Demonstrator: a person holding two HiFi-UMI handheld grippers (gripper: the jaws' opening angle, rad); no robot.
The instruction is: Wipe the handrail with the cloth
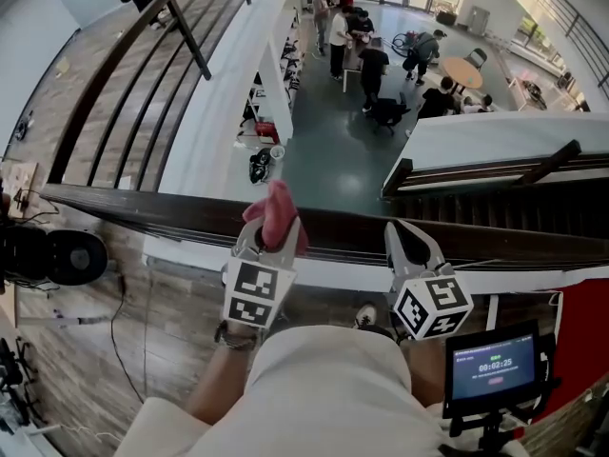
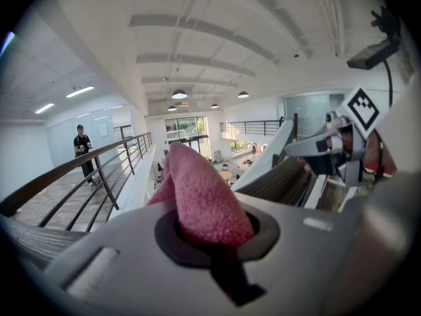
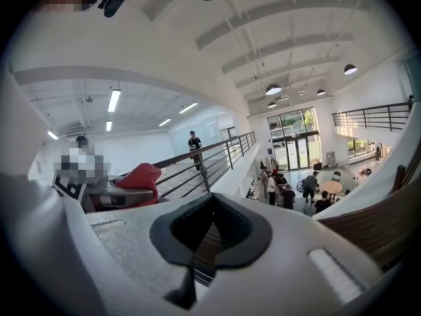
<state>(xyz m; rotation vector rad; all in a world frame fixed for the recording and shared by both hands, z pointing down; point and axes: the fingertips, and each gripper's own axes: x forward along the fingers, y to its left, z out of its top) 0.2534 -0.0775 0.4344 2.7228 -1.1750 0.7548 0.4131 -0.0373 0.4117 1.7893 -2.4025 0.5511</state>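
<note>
A dark wooden handrail runs left to right across the head view, above an open atrium. My left gripper is shut on a pink cloth, which sticks up out of the jaws over the rail. In the left gripper view the pink cloth fills the jaw opening. My right gripper hovers over the rail to the right, shut with nothing in it. The right gripper view shows the closed jaws and the cloth at its left.
Beyond the rail is a drop to a lower floor with several people and a round table. A second railing runs along the walkway at upper left. A small screen sits at lower right. A black case lies left.
</note>
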